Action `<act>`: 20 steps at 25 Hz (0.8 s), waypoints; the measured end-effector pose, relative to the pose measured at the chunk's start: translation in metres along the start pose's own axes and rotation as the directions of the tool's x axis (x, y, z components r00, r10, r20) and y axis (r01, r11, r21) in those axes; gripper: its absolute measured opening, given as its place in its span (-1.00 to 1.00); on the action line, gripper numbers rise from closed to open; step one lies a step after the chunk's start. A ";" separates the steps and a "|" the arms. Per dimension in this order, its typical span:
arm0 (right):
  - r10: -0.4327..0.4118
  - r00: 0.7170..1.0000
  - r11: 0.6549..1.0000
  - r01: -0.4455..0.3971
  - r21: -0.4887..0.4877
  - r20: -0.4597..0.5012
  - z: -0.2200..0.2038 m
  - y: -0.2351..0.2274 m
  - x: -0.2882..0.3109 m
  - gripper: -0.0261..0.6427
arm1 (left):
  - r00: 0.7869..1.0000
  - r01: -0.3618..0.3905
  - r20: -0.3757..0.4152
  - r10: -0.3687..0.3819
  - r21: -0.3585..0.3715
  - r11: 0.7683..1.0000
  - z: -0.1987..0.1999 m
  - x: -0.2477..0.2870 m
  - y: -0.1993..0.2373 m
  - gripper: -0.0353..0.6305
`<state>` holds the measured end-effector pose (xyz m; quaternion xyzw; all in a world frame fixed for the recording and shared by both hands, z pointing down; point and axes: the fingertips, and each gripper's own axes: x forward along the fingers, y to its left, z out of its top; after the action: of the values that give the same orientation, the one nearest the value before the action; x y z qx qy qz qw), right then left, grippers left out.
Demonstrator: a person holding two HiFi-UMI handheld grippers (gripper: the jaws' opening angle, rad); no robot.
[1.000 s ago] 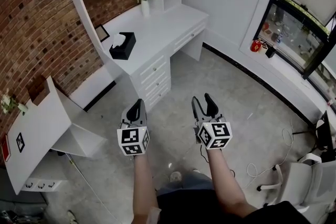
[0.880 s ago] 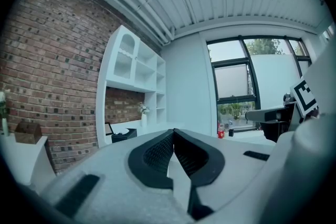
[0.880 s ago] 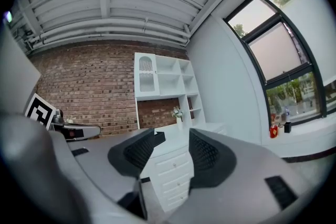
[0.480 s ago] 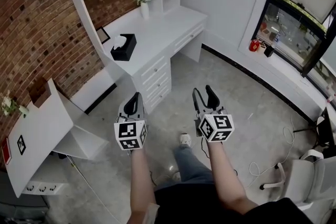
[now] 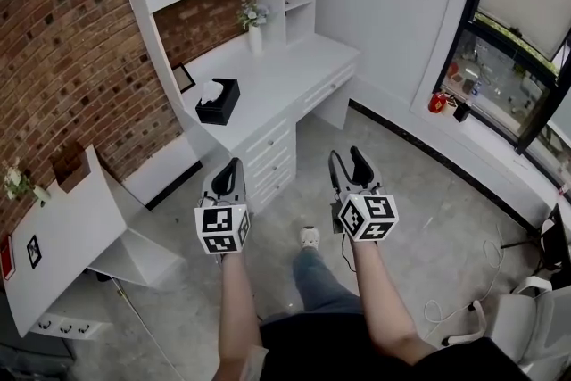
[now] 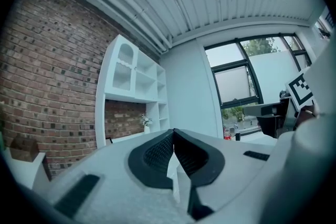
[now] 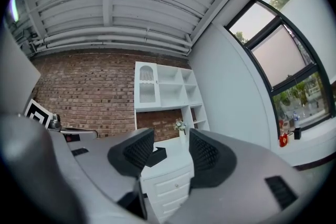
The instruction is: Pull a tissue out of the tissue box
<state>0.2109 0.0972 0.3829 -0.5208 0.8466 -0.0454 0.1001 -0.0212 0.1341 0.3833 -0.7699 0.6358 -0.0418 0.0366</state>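
Note:
A black tissue box (image 5: 219,102) with a white tissue sticking out of its top sits on the white desk (image 5: 277,67) by the brick wall. It also shows small between the jaws in the right gripper view, as the black tissue box (image 7: 157,155). Both grippers hang in the air over the floor, well short of the desk. My left gripper (image 5: 228,169) is shut, its pads touching with nothing between them. My right gripper (image 5: 349,160) is open and empty. In the left gripper view the box is hidden behind the gripper body.
A vase of flowers (image 5: 254,20) stands at the desk's back, with a small frame (image 5: 184,78) against the wall. Desk drawers (image 5: 270,152) face me. A white slanted cabinet (image 5: 67,232) stands at left. A white chair (image 5: 522,317) and cables lie at right. My leg and shoe (image 5: 309,238) are below.
The view has moved a little closer to the desk and my leg has stepped forward. Both grippers keep their place and jaw state.

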 end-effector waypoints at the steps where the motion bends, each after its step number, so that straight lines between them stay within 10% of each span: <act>1: 0.007 1.000 1.000 -0.007 -0.002 0.000 -0.001 0.000 0.007 -0.35 | 1.000 -0.005 0.002 0.005 0.000 1.000 0.000 0.005 0.004 -0.87; 20: 0.155 0.983 0.987 -0.149 0.065 -0.095 -0.080 -0.057 0.292 -0.35 | 0.982 -0.176 -0.079 0.173 -0.038 0.984 -0.065 0.222 0.127 -0.87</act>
<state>0.1158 -0.1911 0.4352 -0.4486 0.8862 -0.0879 0.0757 -0.1107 -0.1078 0.4383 -0.7097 0.7025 -0.0529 -0.0012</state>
